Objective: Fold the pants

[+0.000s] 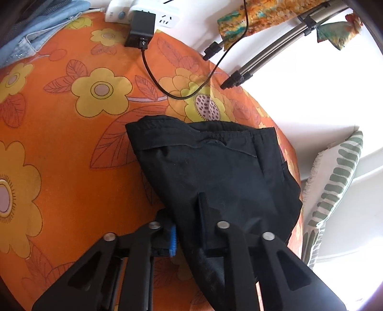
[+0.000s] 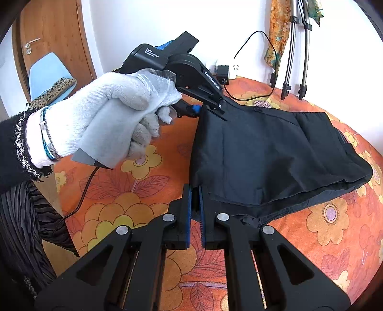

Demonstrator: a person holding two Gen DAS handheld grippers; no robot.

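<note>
Black pants [image 1: 215,162] lie folded on a round table under an orange flowered cloth [image 1: 59,143]. In the left wrist view my left gripper [image 1: 189,229] is shut on the near edge of the pants, and the cloth drapes down between its fingers and hides the tips. The right wrist view shows that left gripper [image 2: 213,111], held by a white-gloved hand [image 2: 107,119], pinching the far left corner of the pants [image 2: 275,155]. My right gripper [image 2: 196,210] is shut on the near left corner, its blue pads pressed on the fabric. That left edge is raised off the table.
A white power strip [image 1: 143,12] with a black adapter [image 1: 140,31] and its cable [image 1: 153,79] lies at the table's far side. Tripod legs [image 1: 263,59] stand beyond the edge. Folded blue denim [image 1: 36,31] sits far left. A striped cushion [image 1: 335,186] lies off the table's right edge.
</note>
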